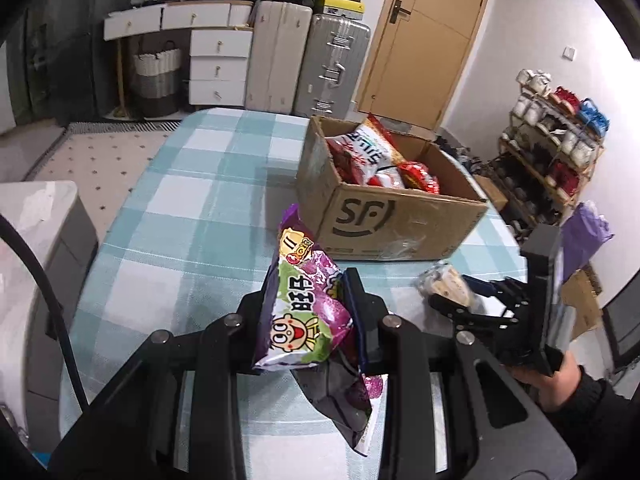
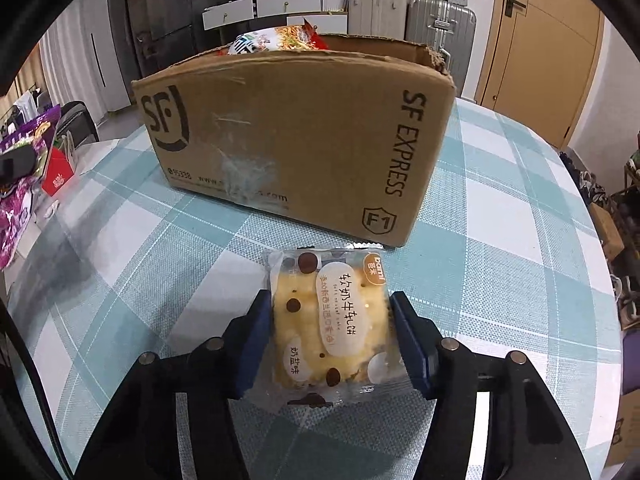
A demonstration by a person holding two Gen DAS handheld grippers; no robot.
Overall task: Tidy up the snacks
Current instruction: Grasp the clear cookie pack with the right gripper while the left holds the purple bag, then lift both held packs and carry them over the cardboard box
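Right wrist view is giving us the step in hand: the right gripper point(image 2: 330, 344) is bracketing a yellow nougat cake packet point(image 2: 330, 324) lying flat on the checked tablecloth point(image 2: 500, 220), just in front of the SF Express cardboard box point(image 2: 288, 132). Its blue pads point(image 2: 408, 344) are meeting the packet's sides, so we are judging it as a light grip on the wrapper. We are thinking the hold works best low on the cake itself, not on the slack film, with gentle pressure so the soft cake is not crushed, then a lift clearing the box's near wall. The left gripper point(image 1: 310, 320) is clamping a purple Wangzai snack bag point(image 1: 308, 312) above the table, left of the box. Red noodle packets point(image 1: 376, 156) are already sitting inside the box. The cloth is looking smooth and slightly wrinkled, so a packet should slide easily. Around us are standing suitcases point(image 1: 332, 64), a white drawer unit point(image 1: 218, 68), a tan door point(image 1: 424, 40) and a shoe rack point(image 1: 552, 148).
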